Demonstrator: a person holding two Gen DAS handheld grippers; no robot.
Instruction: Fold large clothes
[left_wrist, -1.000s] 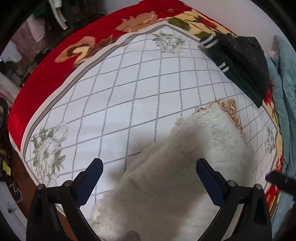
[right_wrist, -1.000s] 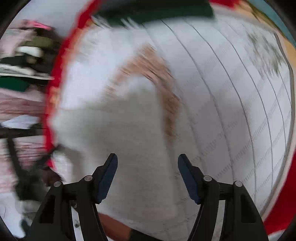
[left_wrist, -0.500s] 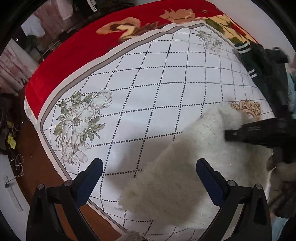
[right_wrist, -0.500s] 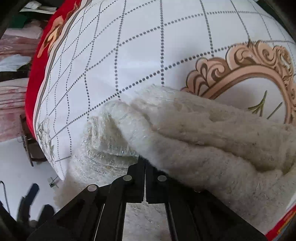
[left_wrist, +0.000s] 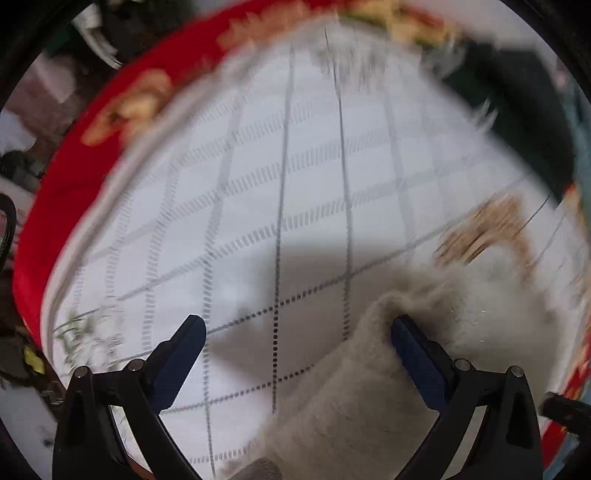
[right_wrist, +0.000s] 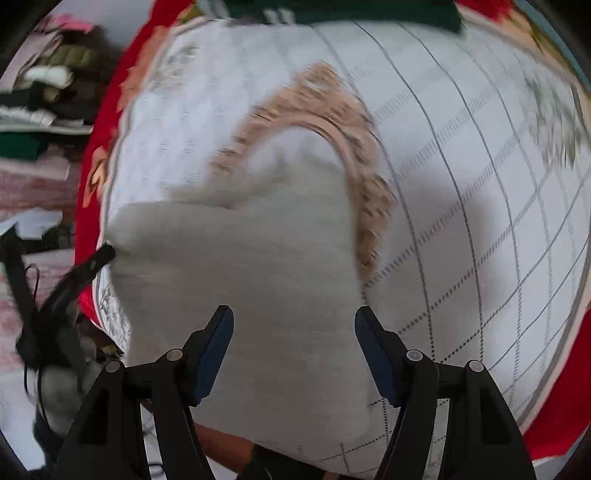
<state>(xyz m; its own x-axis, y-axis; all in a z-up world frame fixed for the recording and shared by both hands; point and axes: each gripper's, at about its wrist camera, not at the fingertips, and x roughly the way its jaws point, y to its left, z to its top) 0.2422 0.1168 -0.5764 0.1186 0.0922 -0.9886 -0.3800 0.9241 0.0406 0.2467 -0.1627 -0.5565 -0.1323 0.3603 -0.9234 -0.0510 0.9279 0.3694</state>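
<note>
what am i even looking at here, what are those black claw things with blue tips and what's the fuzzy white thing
Those claws are two hand-held grippers; a person carries one in each hand, and each has a fisheye camera looking out along its two fingers. One picture comes from the left gripper, the other from the right gripper. Both are blurred.

Below them is a bed under a white checked bedspread with a red flowered border. On it lies a cream fluffy garment, the thing to be folded. A dark green garment sits at the far edge.

Nothing is held. Both grippers are open above the fluffy garment. The right one's jaws have just been opening, and they grip nothing.
</note>
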